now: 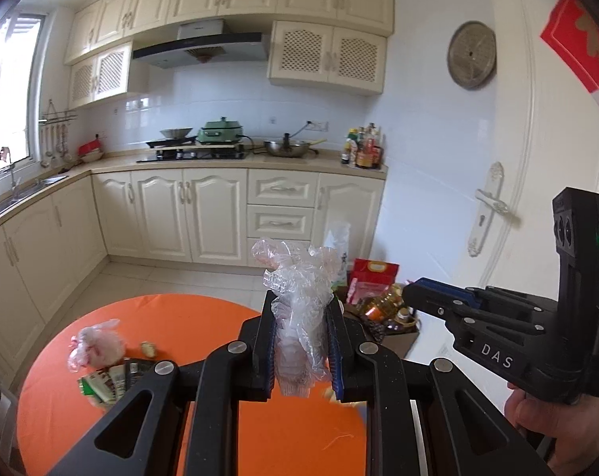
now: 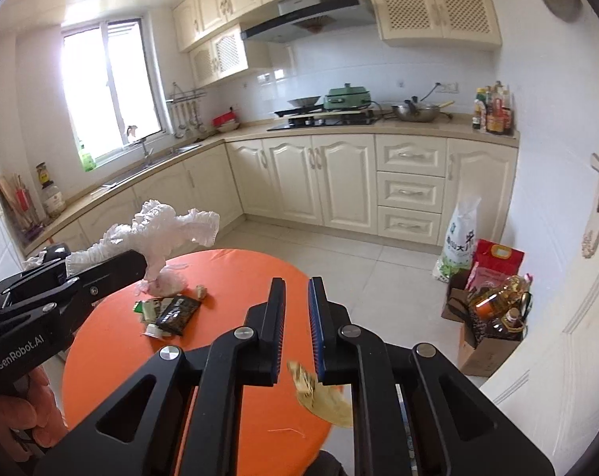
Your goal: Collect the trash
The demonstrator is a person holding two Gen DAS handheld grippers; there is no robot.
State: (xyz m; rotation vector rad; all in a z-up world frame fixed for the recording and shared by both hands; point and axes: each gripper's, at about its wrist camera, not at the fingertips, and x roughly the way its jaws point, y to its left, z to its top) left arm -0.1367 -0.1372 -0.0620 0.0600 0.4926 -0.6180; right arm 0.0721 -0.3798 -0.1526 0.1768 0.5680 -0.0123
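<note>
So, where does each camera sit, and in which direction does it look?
Left wrist: on the left claw, facing the orange table and kitchen cabinets; it grips a clear plastic bag; the right claw and a hand show.
Right wrist: on the right claw, same direction; the left claw shows.
Shared: table, wrappers, stove.

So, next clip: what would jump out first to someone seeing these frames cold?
The round orange table in a cream kitchen, with a small heap of wrappers and a pink bag on it. The left gripper is shut on a crumpled clear plastic bag held above the table. The right gripper has a yellowish scrap hanging by its fingers; whether they pinch it is unclear.
</note>
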